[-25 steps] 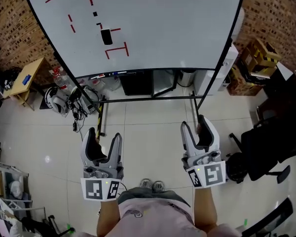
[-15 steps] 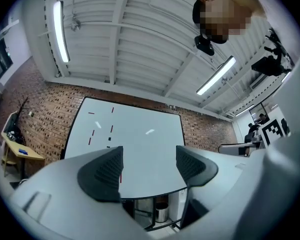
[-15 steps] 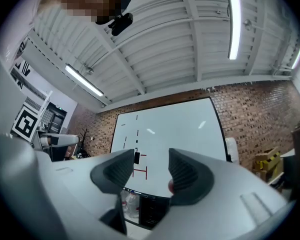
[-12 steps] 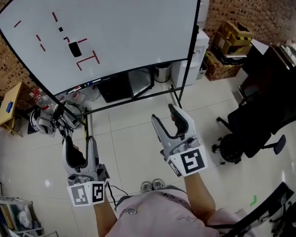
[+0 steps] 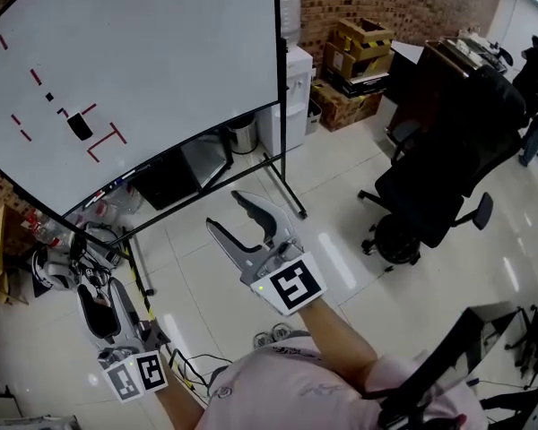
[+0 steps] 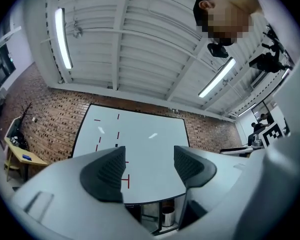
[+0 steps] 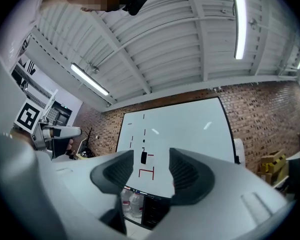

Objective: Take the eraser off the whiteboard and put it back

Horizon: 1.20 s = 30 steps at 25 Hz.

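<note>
Brick-walled room, eraser [image 5: 79, 127] on whiteboard [image 5: 161, 52], right tool [image 5: 229, 211] open, left tool [image 5: 100, 287] open, just narrowing, both empty

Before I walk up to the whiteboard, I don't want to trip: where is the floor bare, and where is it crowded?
Bare tiles run between the whiteboard stand and the office chair, ahead of the right gripper. Crowded: cables and bottles under the left end of the whiteboard; cardboard boxes beside the water dispenser.

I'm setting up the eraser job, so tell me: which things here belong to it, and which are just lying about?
Job: eraser, whiteboard.
Lying about: office chair, water dispenser, cardboard boxes, bin.
</note>
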Available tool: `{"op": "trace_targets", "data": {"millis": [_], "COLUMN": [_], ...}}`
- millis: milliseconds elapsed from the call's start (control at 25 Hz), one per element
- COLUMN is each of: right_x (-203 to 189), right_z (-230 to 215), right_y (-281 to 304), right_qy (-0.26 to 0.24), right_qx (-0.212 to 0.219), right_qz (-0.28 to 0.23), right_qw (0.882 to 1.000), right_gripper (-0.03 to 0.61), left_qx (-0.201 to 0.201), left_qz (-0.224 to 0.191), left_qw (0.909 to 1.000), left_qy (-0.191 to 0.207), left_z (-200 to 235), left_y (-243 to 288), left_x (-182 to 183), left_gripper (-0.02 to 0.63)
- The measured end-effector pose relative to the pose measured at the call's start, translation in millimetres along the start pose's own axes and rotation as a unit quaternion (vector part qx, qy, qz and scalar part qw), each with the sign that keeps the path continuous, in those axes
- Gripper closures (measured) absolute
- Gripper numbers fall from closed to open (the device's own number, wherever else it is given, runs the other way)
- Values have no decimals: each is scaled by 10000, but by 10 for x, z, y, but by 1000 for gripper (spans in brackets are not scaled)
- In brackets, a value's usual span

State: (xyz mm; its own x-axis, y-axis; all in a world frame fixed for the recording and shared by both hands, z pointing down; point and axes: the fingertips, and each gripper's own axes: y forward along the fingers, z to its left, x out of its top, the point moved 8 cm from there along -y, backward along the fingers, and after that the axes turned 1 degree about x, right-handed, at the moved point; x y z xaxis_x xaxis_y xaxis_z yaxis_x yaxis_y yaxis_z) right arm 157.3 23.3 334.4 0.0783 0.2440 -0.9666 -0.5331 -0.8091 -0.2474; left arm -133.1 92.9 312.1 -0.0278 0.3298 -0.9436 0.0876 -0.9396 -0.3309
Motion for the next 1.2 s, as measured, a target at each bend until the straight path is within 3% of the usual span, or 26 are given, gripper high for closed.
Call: {"op": "trace_targets", "data": {"millis": [280,1200], "right_x": [-36,-45], "right_z": [159,286], "right_y": [-32,-61], "right_qy": [-207,-120], "right_qx": [63,270], "right_qz": [169,265], "right_qw": [9996,9992], "right_gripper": [360,360], "left_qx": [-23,193], "left_qz": [-20,-9], "left_qw": [10000,9998], "left_qy": [-52,16], "left_z": [55,128], "left_y": [-121,-359], "left_x": [23,92], "left_gripper": [304,304]}}
